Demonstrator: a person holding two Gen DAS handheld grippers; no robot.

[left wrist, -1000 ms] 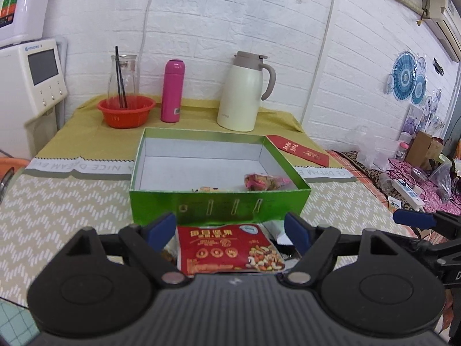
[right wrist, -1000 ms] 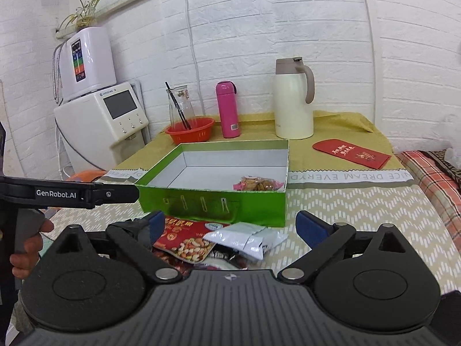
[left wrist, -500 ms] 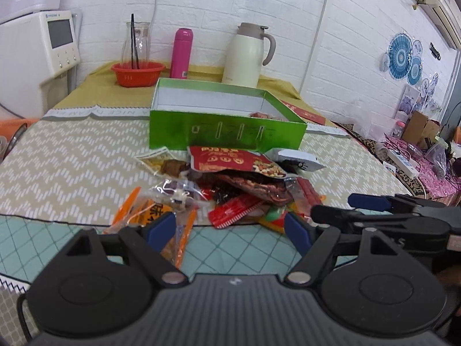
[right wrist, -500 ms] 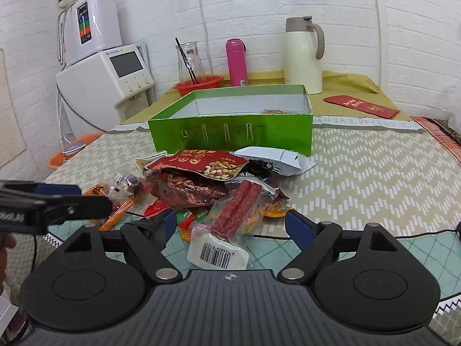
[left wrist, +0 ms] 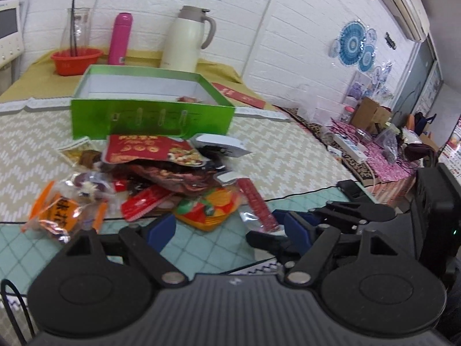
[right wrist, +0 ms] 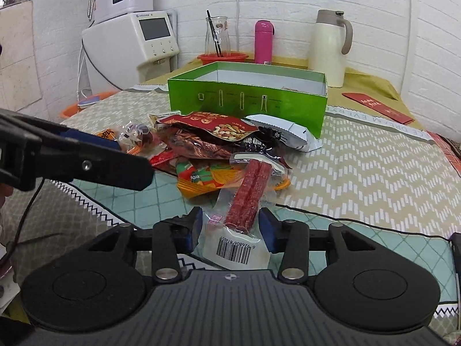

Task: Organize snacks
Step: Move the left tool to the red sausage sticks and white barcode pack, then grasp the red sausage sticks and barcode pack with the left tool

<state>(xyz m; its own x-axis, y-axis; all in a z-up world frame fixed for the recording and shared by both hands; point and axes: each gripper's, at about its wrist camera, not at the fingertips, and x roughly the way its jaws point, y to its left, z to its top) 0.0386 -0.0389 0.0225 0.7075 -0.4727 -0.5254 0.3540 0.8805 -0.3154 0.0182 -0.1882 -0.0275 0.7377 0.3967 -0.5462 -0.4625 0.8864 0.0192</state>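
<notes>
A green box (left wrist: 149, 115) (right wrist: 247, 98) stands open on the table with a few snacks inside. A pile of snack packets lies in front of it, topped by a red nut packet (left wrist: 144, 148) (right wrist: 210, 125) and a white packet (right wrist: 285, 131). A clear sausage pack (right wrist: 250, 193) (left wrist: 256, 201) lies at the near edge of the pile. My right gripper (right wrist: 230, 227) has its jaws partly closed around the near end of the sausage pack, with gaps on both sides. My left gripper (left wrist: 230, 227) is open and empty, just short of the pile. The right gripper's fingers (left wrist: 288, 230) show in the left wrist view.
At the back stand a cream thermos jug (left wrist: 187, 40), a pink bottle (left wrist: 119, 39), a red bowl (left wrist: 76, 60) with a glass carafe, and a white appliance (right wrist: 129, 43). A red envelope (right wrist: 377, 106) lies right of the box. Cluttered goods lie beyond the table's right edge.
Both grippers pulled back and down from the box to the near edge of the pile. The right gripper's jaws narrowed around the sausage pack. The left gripper turned slightly right.
</notes>
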